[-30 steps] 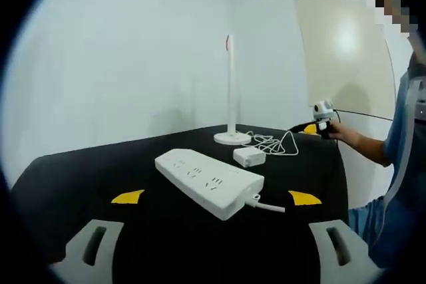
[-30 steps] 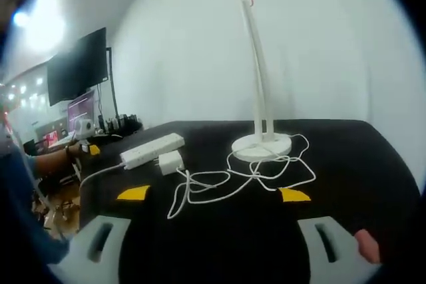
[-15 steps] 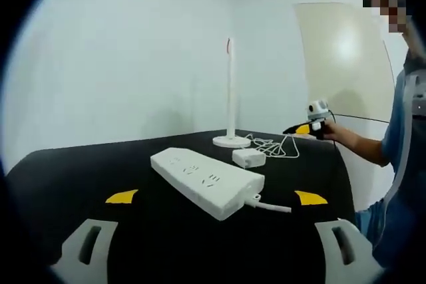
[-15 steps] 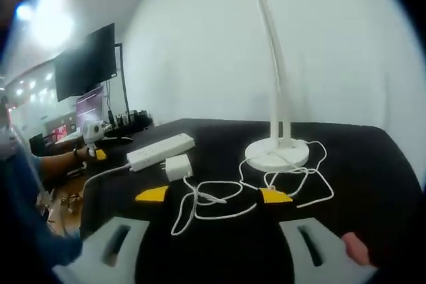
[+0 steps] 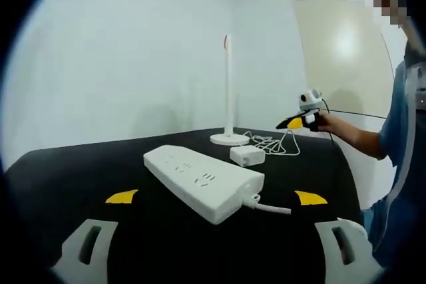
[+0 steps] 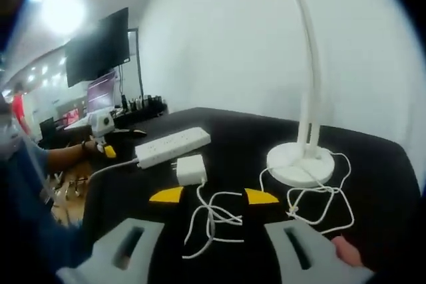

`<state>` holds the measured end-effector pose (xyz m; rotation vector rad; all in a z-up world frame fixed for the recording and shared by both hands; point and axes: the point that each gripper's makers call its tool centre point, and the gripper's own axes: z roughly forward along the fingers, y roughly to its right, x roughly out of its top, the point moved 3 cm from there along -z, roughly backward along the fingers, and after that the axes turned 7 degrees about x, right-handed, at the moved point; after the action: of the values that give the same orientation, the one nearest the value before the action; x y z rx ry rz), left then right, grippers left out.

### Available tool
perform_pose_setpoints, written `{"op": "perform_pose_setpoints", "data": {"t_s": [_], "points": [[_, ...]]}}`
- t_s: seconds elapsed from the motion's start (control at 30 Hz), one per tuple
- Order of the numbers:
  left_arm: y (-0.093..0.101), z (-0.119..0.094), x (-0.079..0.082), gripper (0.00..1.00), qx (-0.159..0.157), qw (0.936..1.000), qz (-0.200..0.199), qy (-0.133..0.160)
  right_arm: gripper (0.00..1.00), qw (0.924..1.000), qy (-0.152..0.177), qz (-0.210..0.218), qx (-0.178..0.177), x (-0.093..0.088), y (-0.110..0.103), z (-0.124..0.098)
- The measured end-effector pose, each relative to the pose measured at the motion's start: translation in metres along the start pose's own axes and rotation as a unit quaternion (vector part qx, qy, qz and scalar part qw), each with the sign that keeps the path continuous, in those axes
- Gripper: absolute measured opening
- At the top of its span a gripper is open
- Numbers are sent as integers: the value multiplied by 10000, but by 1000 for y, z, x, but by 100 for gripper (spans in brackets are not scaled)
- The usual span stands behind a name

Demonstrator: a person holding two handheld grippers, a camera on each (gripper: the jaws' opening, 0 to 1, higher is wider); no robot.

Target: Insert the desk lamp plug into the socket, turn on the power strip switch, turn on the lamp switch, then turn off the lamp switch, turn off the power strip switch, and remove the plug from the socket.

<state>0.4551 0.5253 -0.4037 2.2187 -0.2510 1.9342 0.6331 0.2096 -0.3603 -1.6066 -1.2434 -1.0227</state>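
White power strip [image 5: 203, 181] lies at my twelve o'clock; left gripper [image 5: 214, 199] and right gripper [image 6: 208, 197] both released, grasping nothing.

From my left gripper [image 5: 216, 197], jaws spread wide, bare black table [image 5: 80, 171] runs clear up to the power strip [image 5: 203, 181], which sits right in the middle of my path. Its cable [image 5: 269, 208] trails off to the right, low across the tabletop. Open table to the left of the strip.

From my right gripper [image 6: 206, 196], jaws apart, the loose cord [image 6: 216, 221] is tangled right btwn the tips, in the way. Plug [image 6: 191, 169] just beyond it. Lamp [image 6: 303, 144] stands upright on the right, base ringed w/ more cord. Free black surface behind the plug, left of the lamp.
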Motion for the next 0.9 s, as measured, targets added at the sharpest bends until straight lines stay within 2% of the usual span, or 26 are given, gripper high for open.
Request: {"op": "perform_pose_setpoints", "data": {"t_s": [0.3,0.57,0.73,0.9], "points": [[-1,1,-3,89,70,9999,66,38,32,9992,-336,48,192,8,-4,17],[3,1,-7,87,-26,10000,49,-61,28,9975,-622,4,333,11,-2,33],[-1,-2,0,86,2,9998,-123,145,27,9958,-825,0,396,9,-6,43],[-3,-1,0,85,19,9998,-103,167,26,9943,-974,-14,425,10,-7,52]]}}
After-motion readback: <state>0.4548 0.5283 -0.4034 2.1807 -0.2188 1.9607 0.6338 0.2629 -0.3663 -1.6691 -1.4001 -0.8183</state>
